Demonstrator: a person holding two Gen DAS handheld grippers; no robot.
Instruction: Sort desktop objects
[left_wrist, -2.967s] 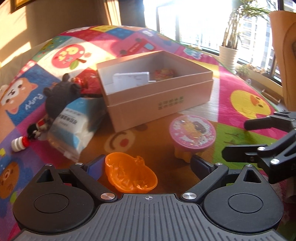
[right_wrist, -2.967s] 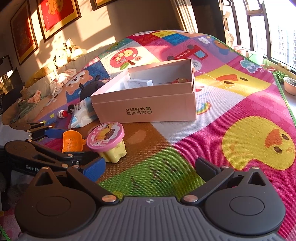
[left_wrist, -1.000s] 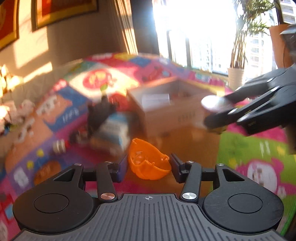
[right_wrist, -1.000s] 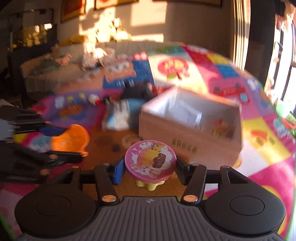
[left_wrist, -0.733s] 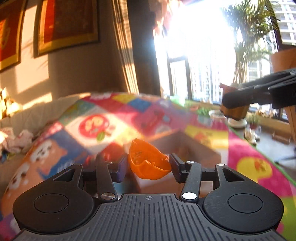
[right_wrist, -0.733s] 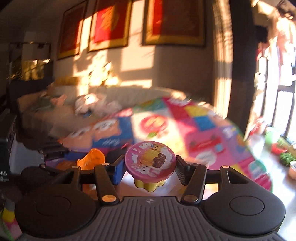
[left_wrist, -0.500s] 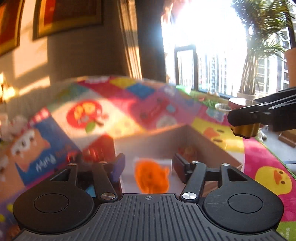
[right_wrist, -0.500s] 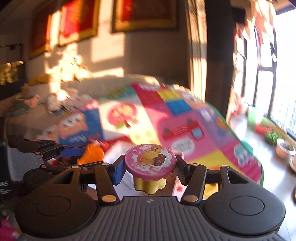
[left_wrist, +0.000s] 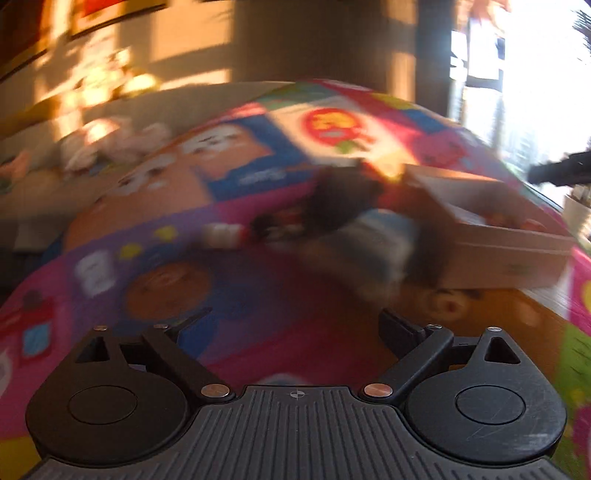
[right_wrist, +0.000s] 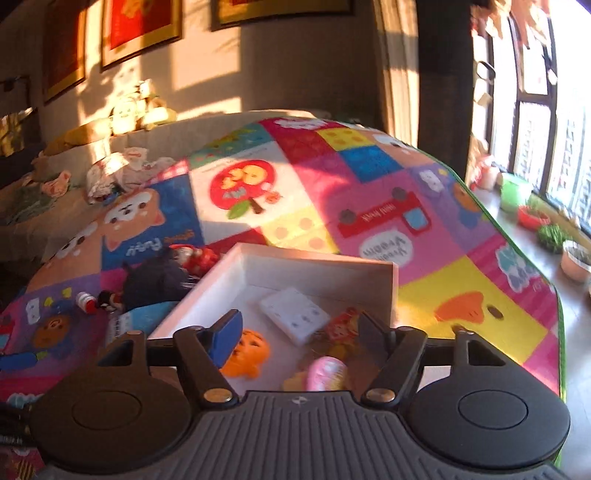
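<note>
The cardboard box lies open on the colourful mat. Inside it are the orange pumpkin shell, the pink-lidded yellow cup on its side, a white card pack and a small red toy. My right gripper is open and empty above the box. My left gripper is open and empty over the mat, left of the box; this view is blurred. A black plush, a blue-white tissue pack and a small bottle lie left of the box.
The patchwork play mat covers the surface. Plush toys sit on a sofa behind it. Pots and bowls line the window sill on the right. The right gripper's tip shows at the left wrist view's right edge.
Both grippers opened over the box. The orange shell and then the pink-lidded cup dropped into it. The left gripper has since swung left, away from the box.
</note>
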